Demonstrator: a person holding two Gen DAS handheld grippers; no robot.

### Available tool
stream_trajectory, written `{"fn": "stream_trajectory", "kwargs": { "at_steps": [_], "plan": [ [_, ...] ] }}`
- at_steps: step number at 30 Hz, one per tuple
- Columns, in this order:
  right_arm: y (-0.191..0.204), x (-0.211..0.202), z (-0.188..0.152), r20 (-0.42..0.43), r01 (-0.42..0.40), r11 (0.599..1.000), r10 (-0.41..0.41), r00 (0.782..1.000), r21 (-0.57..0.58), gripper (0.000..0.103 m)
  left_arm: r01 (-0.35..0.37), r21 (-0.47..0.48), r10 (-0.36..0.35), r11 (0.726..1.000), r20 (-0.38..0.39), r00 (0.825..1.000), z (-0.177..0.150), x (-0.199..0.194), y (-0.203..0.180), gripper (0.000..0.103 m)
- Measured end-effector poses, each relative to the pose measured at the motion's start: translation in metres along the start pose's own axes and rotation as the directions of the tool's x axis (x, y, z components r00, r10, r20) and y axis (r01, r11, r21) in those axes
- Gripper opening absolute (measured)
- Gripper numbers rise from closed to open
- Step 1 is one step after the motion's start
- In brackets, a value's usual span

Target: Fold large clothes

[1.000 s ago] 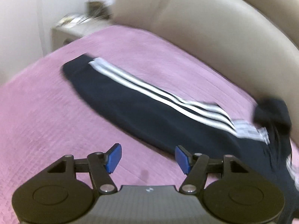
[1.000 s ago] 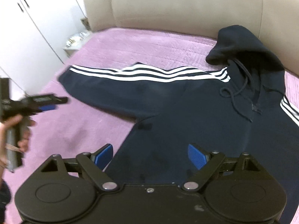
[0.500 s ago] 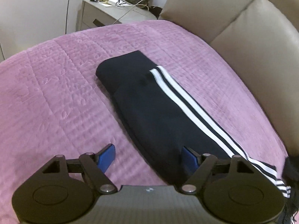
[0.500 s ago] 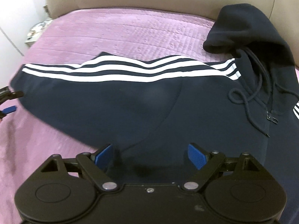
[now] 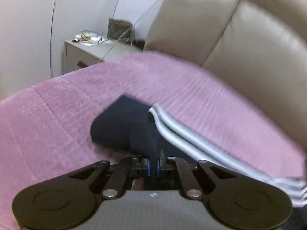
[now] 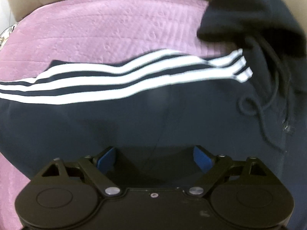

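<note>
A navy hoodie [image 6: 172, 115] with white stripes down its sleeve lies spread on a pink bedspread [image 6: 105, 23]. In the left wrist view its sleeve [image 5: 124, 126] runs from the cuff end toward the lower right, stripes [image 5: 184, 134] along one side. My left gripper [image 5: 153, 167] is shut on a pinched fold of the navy sleeve fabric near the cuff. My right gripper [image 6: 155, 158] stands open just above the hoodie's body near the armpit seam, its blue pads apart with fabric below them. The hood [image 6: 249, 13] and drawstrings [image 6: 268, 99] lie at the upper right.
A padded beige headboard [image 5: 239, 38] rises behind the bed. A bedside cabinet [image 5: 92, 51] with cables and a small bag stands beyond the bed's far corner, next to a white wall. Bare pink bedspread [image 5: 48, 124] spreads left of the sleeve.
My left gripper moved down to the sleeve end and closed on its fabric, which now bunches up. My right gripper dropped closer to the hoodie's body and stayed open.
</note>
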State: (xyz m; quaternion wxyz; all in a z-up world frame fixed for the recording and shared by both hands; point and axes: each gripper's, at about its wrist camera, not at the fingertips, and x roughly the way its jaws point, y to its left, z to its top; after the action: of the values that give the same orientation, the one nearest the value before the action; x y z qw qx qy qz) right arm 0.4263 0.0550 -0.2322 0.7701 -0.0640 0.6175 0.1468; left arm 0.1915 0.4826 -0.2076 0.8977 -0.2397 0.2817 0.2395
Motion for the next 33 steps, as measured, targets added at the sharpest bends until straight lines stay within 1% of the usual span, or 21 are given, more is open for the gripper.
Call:
{"fn": "stream_trajectory", "kwargs": {
  "at_steps": [1, 2, 3, 5, 6, 8, 11, 14, 18, 20, 22, 24, 25, 26, 28, 31, 33],
  "plan": [
    [-0.001, -0.001, -0.003, 0.011, -0.006, 1.0, 0.006, 1.0, -0.005, 0.103, -0.031, 0.017, 0.031, 0.999, 0.039, 0.999, 0.0, -0.009, -0.003, 0.006],
    [0.001, -0.002, -0.006, 0.023, -0.003, 1.0, 0.004, 1.0, -0.013, 0.103, -0.069, 0.044, 0.064, 0.997, 0.091, 0.994, 0.001, -0.019, -0.007, 0.006],
    [0.005, -0.003, -0.012, 0.032, 0.004, 0.999, -0.003, 0.999, -0.032, 0.103, -0.077, 0.052, 0.07, 0.996, 0.127, 0.989, 0.003, -0.027, -0.01, 0.006],
    [0.019, -0.006, -0.023, 0.048, 0.029, 0.995, -0.024, 0.999, -0.098, 0.103, -0.079, 0.082, 0.061, 0.994, 0.206, 0.977, 0.01, -0.043, -0.017, 0.006],
    [0.025, -0.01, -0.029, 0.06, 0.013, 0.992, -0.006, 0.998, -0.126, 0.103, -0.078, 0.102, 0.051, 0.992, 0.243, 0.969, 0.014, -0.049, -0.022, 0.006],
    [0.036, -0.016, -0.039, 0.06, -0.034, 0.987, 0.044, 0.997, -0.154, 0.103, -0.055, 0.139, 0.014, 0.989, 0.283, 0.959, 0.023, -0.059, -0.035, 0.006],
    [0.044, -0.026, -0.051, 0.071, -0.087, 0.982, 0.1, 0.992, -0.169, 0.103, -0.026, 0.116, -0.013, 0.993, 0.32, 0.947, 0.034, -0.072, -0.051, 0.006],
    [0.041, -0.035, -0.066, 0.07, -0.113, 0.978, 0.126, 0.989, -0.176, 0.103, 0.014, 0.092, -0.046, 0.996, 0.356, 0.933, 0.04, -0.09, -0.071, 0.006],
    [0.028, -0.068, -0.085, 0.166, -0.129, 0.971, 0.164, 0.972, -0.203, 0.103, 0.071, 0.113, -0.111, 0.991, 0.409, 0.906, 0.045, -0.127, -0.108, 0.006],
    [0.016, -0.087, -0.093, 0.201, -0.13, 0.968, 0.174, 0.964, -0.214, 0.103, 0.104, 0.137, -0.153, 0.985, 0.429, 0.89, 0.047, -0.143, -0.133, 0.006],
    [-0.006, -0.102, -0.098, 0.224, -0.13, 0.971, 0.175, 0.959, -0.201, 0.103, 0.127, 0.17, -0.192, 0.977, 0.449, 0.873, 0.045, -0.162, -0.163, 0.006],
    [-0.031, -0.117, -0.104, 0.222, -0.142, 0.978, 0.174, 0.96, -0.152, 0.102, 0.156, 0.209, -0.238, 0.965, 0.462, 0.855, 0.038, -0.181, -0.197, 0.006],
    [-0.045, -0.122, -0.105, 0.215, -0.171, 0.977, 0.195, 0.957, -0.123, 0.102, 0.173, 0.226, -0.262, 0.959, 0.462, 0.847, 0.036, -0.19, -0.215, 0.006],
    [-0.061, -0.126, -0.105, 0.204, -0.215, 0.972, 0.23, 0.952, -0.095, 0.102, 0.194, 0.237, -0.286, 0.952, 0.46, 0.841, 0.033, -0.197, -0.231, 0.006],
    [-0.094, -0.139, -0.113, 0.202, -0.312, 0.95, 0.312, 0.928, -0.031, 0.102, 0.234, 0.266, -0.335, 0.935, 0.45, 0.828, 0.025, -0.213, -0.266, 0.006],
    [-0.139, -0.162, -0.127, 0.265, -0.397, 0.918, 0.377, 0.887, 0.023, 0.102, 0.273, 0.344, -0.41, 0.898, 0.432, 0.803, 0.005, -0.233, -0.323, 0.006],
    [-0.173, -0.177, -0.136, 0.32, -0.454, 0.889, 0.415, 0.852, 0.055, 0.102, 0.309, 0.389, -0.461, 0.868, 0.402, 0.791, -0.014, -0.234, -0.361, 0.006]
  ]
}}
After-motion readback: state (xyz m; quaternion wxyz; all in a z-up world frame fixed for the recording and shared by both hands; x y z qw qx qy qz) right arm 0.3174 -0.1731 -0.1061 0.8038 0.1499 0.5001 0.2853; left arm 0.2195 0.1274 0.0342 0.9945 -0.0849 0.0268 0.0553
